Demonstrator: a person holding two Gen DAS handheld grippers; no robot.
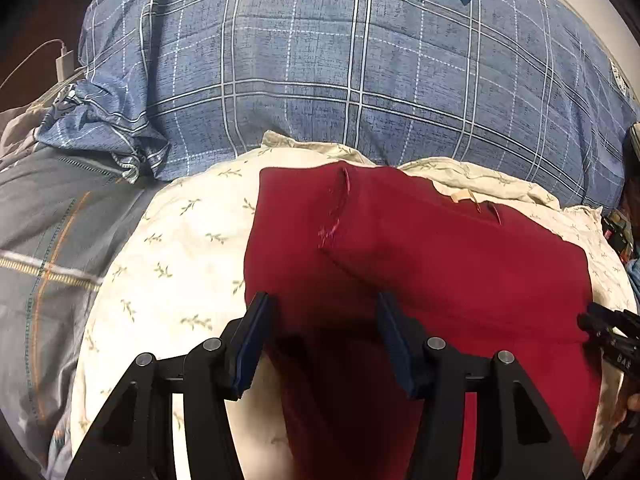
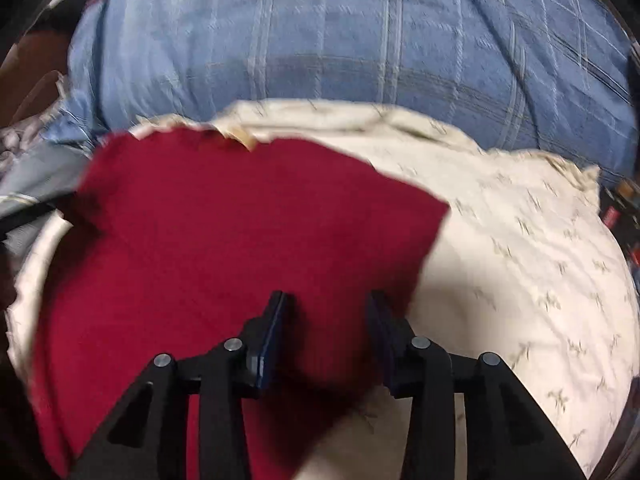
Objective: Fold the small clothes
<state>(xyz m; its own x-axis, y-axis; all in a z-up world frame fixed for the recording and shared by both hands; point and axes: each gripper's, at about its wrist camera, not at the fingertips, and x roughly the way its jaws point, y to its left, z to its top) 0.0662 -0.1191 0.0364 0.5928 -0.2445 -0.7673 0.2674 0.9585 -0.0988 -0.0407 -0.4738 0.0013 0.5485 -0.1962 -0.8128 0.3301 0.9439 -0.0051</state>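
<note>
On the cream pillow [image 1: 168,248], both grippers gape empty over the red garment [image 1: 420,260]

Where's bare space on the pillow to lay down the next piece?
Left of the red garment, the cream pillow is bare out to the grey sheet. Its right side is also bare. The back edge is crowded against the blue plaid pillow.
</note>
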